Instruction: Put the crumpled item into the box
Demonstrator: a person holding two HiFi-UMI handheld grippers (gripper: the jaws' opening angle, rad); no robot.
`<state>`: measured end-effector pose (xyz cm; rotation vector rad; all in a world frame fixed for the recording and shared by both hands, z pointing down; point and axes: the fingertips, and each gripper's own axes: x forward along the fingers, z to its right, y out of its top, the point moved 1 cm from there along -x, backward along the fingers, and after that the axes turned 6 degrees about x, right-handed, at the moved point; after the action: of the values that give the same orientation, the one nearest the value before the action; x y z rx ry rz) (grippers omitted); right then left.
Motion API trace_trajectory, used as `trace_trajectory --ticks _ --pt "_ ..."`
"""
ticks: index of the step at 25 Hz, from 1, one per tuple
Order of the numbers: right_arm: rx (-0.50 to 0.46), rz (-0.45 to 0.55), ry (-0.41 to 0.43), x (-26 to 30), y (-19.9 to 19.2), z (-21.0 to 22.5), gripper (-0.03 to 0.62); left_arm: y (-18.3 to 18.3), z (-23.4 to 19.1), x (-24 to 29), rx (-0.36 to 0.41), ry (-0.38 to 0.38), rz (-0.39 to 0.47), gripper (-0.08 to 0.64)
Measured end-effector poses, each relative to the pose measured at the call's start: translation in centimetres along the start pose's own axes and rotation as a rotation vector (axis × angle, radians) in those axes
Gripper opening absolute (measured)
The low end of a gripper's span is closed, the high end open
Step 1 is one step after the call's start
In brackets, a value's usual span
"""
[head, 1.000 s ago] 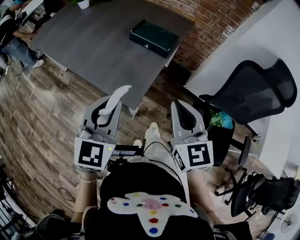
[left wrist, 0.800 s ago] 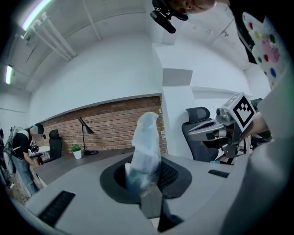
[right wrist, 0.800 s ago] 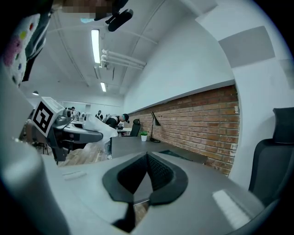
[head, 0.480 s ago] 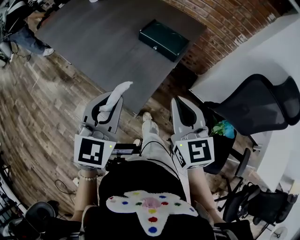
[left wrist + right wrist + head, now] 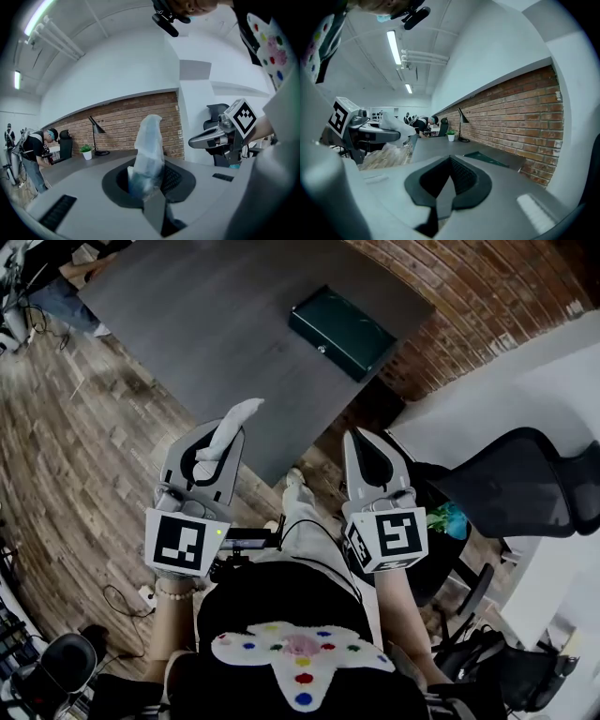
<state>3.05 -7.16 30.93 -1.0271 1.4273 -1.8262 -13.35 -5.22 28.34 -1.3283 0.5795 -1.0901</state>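
Wad (image 5: 236,416) looks light, squashy, pinched low in left gripper (image 5: 223,441); right gripper (image 5: 362,442) closed empty; box (image 5: 342,332) at one o'clock

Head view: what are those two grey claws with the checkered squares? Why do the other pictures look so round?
Those are grippers, pincers with two jaws. There's no robot: a person holds one in each hand. The squared cubes are part of them. The head view comes from a camera on the person's head, looking down. The two round pictures come from cameras riding on each gripper, looking along its jaws. The left gripper pinches a crumpled white item. The right gripper is shut and empty. Ahead stands a dark table with a green box on it.
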Motion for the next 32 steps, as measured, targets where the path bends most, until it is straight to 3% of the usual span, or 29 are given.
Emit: trace_trajectory --ticks 19,25,32 --pt "0.149 -0.095 0.018 12.2 -3.0 7.7 0.009 -1.7 -3.4 7.7 -0.059 0.091 -0.08 0.057" --pt "0.198 -0.146 0.049 15.3 -5.0 8.1 0.081 -2.2 -4.1 9.2 -0.066 0.109 -0.101 0.057" --pt "0.241 -0.181 0.009 18.7 -7.3 9.1 0.086 -3.4 -5.0 10.5 -0.074 0.123 -0.13 0.057"
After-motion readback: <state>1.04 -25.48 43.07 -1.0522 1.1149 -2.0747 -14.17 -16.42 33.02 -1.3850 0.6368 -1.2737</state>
